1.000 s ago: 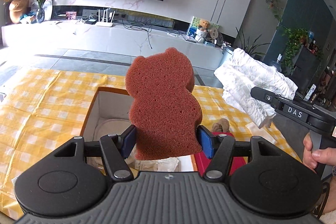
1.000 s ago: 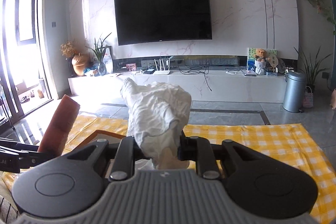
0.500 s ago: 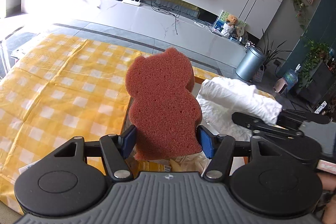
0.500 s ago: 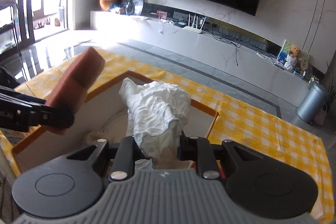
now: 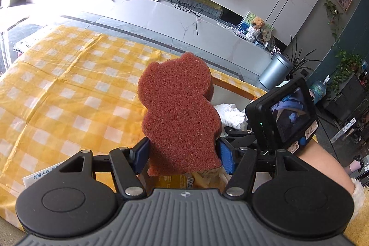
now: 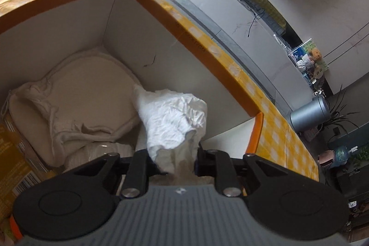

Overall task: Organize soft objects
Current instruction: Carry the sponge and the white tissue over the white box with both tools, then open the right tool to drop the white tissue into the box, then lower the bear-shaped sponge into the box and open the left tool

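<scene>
Yellow checked tablecloth surrounds an open box holding a beige cushion. Above it, the left gripper clamps a bear-shaped sponge; the right gripper pinches a white cloth.

I've swung my right gripper and its crumpled white cloth down into the orange-rimmed box.

The left gripper clamps an upright brown sponge over the yellow-checked table; just right of it, the right gripper holds a white cloth above the box.
</scene>
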Tool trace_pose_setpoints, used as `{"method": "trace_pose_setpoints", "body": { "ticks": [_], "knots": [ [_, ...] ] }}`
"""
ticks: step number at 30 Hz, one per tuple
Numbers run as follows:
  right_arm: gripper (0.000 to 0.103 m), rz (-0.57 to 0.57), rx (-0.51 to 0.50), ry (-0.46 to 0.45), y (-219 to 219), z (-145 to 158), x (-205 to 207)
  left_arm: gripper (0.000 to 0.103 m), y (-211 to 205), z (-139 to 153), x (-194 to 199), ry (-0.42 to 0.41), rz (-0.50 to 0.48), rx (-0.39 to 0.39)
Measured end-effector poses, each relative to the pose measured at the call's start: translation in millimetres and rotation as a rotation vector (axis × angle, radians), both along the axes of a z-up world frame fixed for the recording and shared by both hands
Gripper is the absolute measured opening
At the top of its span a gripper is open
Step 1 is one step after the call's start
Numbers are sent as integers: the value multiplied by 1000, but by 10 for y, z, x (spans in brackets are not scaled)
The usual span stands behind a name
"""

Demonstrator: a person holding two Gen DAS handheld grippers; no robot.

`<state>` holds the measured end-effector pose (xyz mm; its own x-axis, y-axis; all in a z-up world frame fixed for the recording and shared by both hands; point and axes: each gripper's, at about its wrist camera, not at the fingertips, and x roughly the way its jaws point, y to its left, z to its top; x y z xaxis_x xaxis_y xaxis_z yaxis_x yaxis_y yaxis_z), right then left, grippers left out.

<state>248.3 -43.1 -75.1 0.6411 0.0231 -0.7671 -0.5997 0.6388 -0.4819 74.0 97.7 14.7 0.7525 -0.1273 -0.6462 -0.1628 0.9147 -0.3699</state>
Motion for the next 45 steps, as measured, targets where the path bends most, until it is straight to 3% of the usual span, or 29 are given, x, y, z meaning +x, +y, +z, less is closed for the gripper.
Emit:
{"method": "trace_pose_setpoints", "body": {
  "ticks": [2, 5, 8, 9, 17, 19, 20, 21, 22, 23, 25, 28, 30, 36, 37, 39, 40, 41, 42, 45],
  "knots": [
    [19, 11, -30, 7, 28, -7, 16, 71, -16, -7, 14, 6, 1, 7],
    [28, 35, -99, 36, 103, -69, 25, 71, -50, -25, 26, 15, -8, 9],
    [67, 78, -78, -71, 88, 27, -70, 71, -63, 6, 23, 10, -13, 17],
    [74, 96, -68, -99, 58, 61, -104, 71, -62, 29, 13, 1, -14, 20],
    [76, 120, 42, -119, -194, 483, -263, 71, -13, 112, -52, -32, -12, 0],
    [72, 141, 66, -127, -153, 518, -280, 71, -12, 101, -44, -27, -14, 0],
    [55, 145, 72, -115, -112, 506, -265, 71, -12, 96, -37, -25, -15, 0],
    [27, 137, 66, -73, -49, 465, -201, 71, -8, 90, -28, -22, -19, 1],
    [15, 119, 59, -23, -5, 411, -136, 71, -4, 84, -18, -21, -21, 1],
    [11, 99, 55, 22, 33, 352, -73, 71, 3, 79, -13, -21, -22, 1],
    [9, 65, 39, 97, 104, 196, 42, 71, 11, 68, -5, -20, -25, 4],
    [7, 18, -67, 195, 189, -124, 138, 71, 22, 39, 11, -11, -51, -18],
    [6, 11, -130, 213, 214, -259, 164, 71, 22, 13, 22, -7, -65, -37],
    [8, -33, -79, 218, 210, -198, 208, 71, -22, -15, 42, 1, -62, 7],
    [11, -33, -64, 194, 200, -166, 180, 71, -22, -23, 43, 1, -66, 10],
    [47, -17, -25, 132, 151, -46, 60, 71, -16, -36, 38, 1, -72, 8],
    [55, 12, -3, 96, 140, 14, -26, 71, -12, -42, 35, 3, -78, 8],
    [79, 26, 3, 45, 122, 71, -120, 71, -15, -44, 32, 6, -83, 10],
    [92, 31, 2, -16, 114, 132, -211, 71, -22, -42, 29, 7, -90, 17],
    [93, 35, 30, -141, 71, 325, -439, 71, -133, -24, 6, 2, -131, 123]
  ]
}}
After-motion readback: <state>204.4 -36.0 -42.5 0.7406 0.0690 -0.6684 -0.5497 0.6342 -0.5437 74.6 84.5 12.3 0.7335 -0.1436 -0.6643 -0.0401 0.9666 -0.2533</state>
